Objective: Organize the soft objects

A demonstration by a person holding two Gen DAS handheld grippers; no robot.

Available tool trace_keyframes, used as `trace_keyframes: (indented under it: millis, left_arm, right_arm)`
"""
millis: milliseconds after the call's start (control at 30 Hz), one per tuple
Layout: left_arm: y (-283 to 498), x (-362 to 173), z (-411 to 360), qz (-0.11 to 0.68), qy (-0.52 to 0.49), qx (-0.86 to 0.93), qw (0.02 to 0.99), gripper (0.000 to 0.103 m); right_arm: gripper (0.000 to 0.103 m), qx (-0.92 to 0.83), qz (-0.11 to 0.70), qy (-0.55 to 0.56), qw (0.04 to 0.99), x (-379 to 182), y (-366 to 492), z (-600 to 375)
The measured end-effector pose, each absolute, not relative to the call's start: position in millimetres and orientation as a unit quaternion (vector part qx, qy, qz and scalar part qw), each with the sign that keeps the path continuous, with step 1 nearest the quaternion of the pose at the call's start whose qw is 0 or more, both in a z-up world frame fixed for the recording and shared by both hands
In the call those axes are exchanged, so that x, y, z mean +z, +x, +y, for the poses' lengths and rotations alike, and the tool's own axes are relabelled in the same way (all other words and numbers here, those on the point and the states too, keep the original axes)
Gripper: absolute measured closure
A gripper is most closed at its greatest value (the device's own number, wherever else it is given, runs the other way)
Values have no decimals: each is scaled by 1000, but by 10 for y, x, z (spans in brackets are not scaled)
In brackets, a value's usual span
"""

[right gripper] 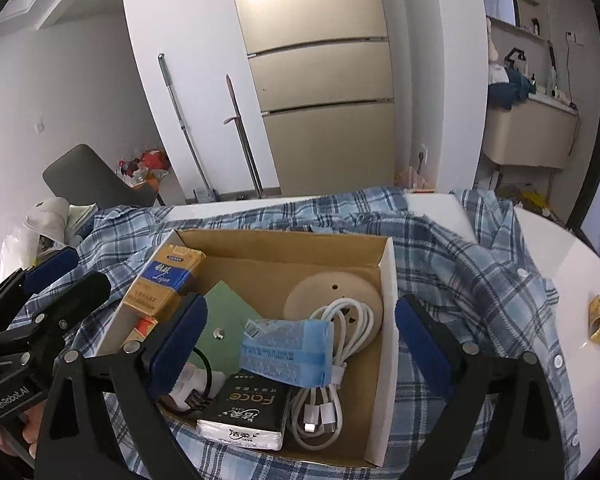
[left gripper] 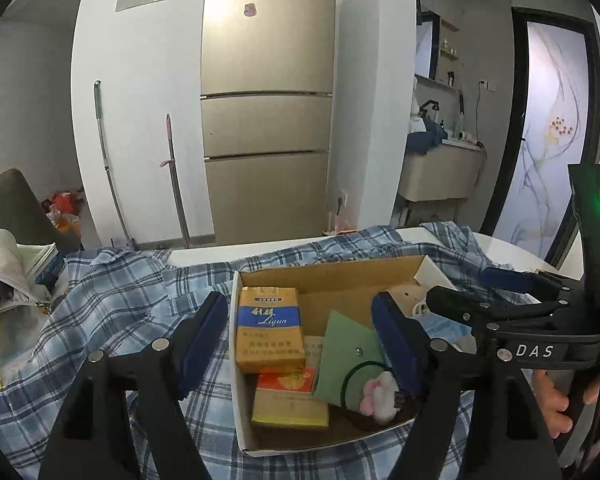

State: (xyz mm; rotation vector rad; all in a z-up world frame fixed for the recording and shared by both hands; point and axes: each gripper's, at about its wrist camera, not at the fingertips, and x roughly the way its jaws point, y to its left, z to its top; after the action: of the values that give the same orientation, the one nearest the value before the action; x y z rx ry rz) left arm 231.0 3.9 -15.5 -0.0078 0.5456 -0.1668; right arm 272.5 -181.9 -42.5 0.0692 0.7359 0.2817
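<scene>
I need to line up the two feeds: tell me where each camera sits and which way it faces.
Left wrist: on the left gripper, tilted down at the cardboard box; right gripper and a hand show at right.
Right wrist: on the right gripper, over the same box; left gripper at left.
Shared: box, plaid shirt, fridge.

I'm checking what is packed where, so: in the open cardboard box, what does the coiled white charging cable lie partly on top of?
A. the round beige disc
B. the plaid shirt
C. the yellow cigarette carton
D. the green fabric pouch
A: in the right wrist view the coiled white charging cable overlaps the round beige disc at the right side of the open cardboard box.
</scene>
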Motion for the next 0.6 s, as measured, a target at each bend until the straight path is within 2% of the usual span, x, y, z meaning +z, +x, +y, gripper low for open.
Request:
trace_keyframes:
  millis: [200, 467, 600]
  left_arm:
    - [2139, 83, 52, 227, -5, -66, 972, 26]
    - [1689, 633, 4, 157, 17, -61, 986, 26]
    - [1374, 879, 48, 127, 3, -59, 990, 18]
  right_arm:
    - [8, 118, 325, 27, 938, -234, 2559, -1888]
    - [7, 116, 259, 17, 959, 392, 2148, -1999]
    - [1, 119, 204, 0, 972, 706, 1831, -2003]
